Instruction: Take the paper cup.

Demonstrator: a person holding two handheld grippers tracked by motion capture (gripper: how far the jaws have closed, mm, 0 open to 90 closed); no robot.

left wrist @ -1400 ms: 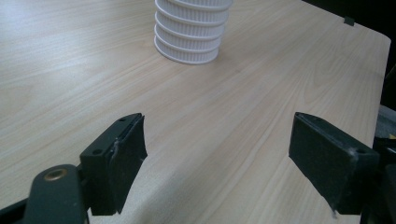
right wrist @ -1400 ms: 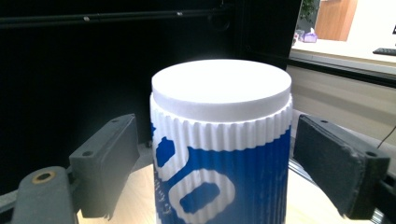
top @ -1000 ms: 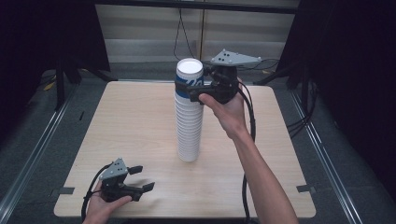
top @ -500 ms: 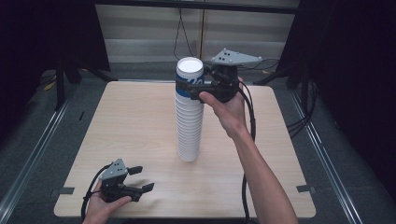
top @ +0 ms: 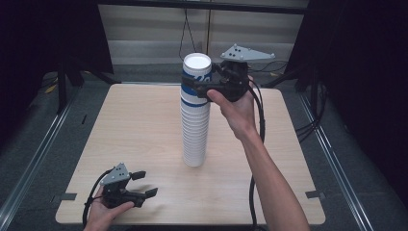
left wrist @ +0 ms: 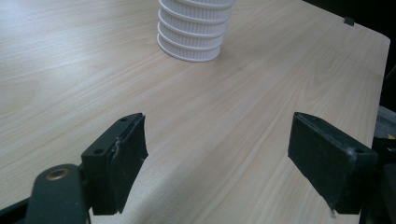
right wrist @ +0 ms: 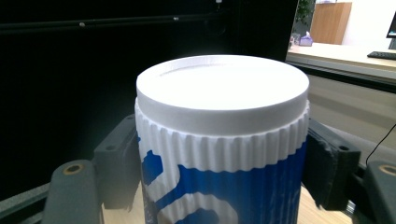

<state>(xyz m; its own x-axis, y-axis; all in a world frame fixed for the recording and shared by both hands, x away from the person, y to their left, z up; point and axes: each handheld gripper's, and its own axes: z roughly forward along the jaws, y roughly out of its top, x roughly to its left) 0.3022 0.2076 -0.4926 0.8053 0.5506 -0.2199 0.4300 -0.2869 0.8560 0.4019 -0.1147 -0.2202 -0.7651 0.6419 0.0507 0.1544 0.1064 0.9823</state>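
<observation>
Tall stack of ribbed paper cups (top: pixel 195 120) — stands upright near the middle of the tabletop (top: pixel 134 125); the top cup (top: pixel 196 79) is white and blue, turned upside down so its flat white base faces up.

Right hand-held gripper (top: pixel 204 88) — reaches in from the right at the top of the stack. The right gripper view gives what the high view cannot: both black pads pressed on the blue band of the top cup (right wrist: pixel 224 154), just below the fluted white rim. Its jaws have just been closing, the cup between them; a second ago they stood wider round that cup.

Left hand-held gripper (top: pixel 144 184) — rests at the near left corner, jaws spread with bare wood between them. The left gripper view shows the stack's ringed foot (left wrist: pixel 194 30) well apart, farther off. Unmoved since the earlier frame.
</observation>
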